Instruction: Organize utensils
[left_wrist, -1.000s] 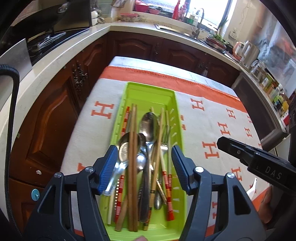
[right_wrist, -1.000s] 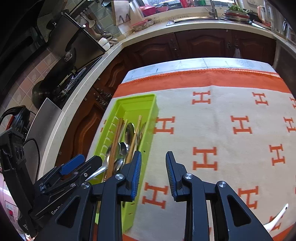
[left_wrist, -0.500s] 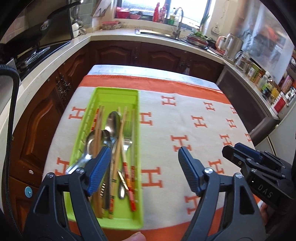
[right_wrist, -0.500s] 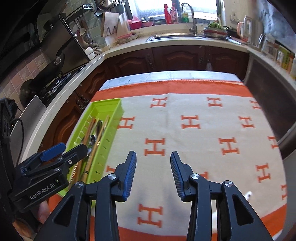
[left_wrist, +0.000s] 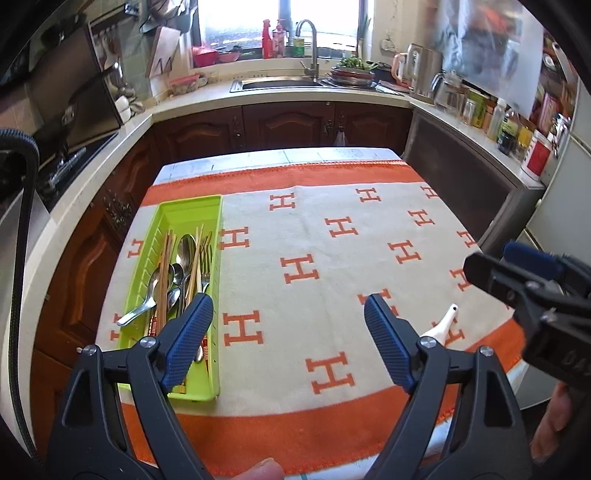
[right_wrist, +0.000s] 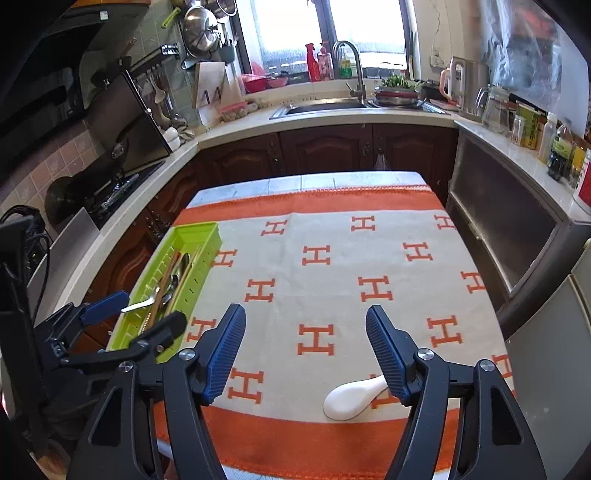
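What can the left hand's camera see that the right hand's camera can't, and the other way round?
Only the left wrist view shows a fingertip at the bottom edge, and the tray's utensils laid out clearly.

Only the right wrist view shows the whole bowl of the white spoon lying near the cloth's front edge; the left view catches just its handle.

Both show the green tray, the orange H-patterned cloth, the sink, and both grippers open with nothing between the jaws: left gripper, right gripper.
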